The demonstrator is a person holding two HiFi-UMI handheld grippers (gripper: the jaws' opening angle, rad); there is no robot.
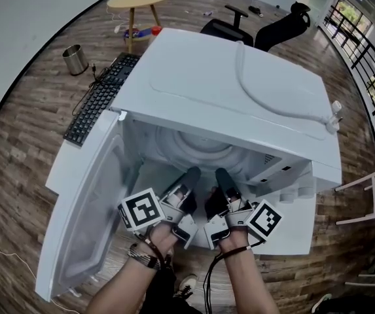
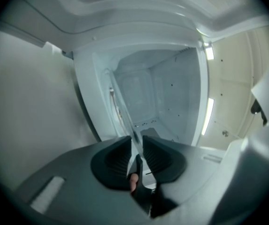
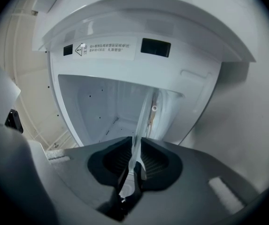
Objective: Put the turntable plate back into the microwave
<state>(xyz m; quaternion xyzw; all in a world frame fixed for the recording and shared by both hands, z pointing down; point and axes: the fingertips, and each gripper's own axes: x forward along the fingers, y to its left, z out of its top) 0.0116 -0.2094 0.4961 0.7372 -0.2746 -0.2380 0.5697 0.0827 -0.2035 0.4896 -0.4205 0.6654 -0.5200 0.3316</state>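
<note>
From the head view, my left gripper (image 1: 188, 175) and right gripper (image 1: 224, 175) reach into the open microwave (image 1: 239, 90), with the turntable plate (image 1: 197, 150) inside its cavity. In the left gripper view, my jaws pinch the plate's rim (image 2: 125, 111). In the right gripper view, my jaws clamp the rim (image 3: 146, 111) too.

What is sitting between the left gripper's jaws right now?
The glass turntable plate, edge-on: the left gripper view shows its rim gripped between the left gripper's jaws. The right gripper holds the same plate in the right gripper view.
</note>
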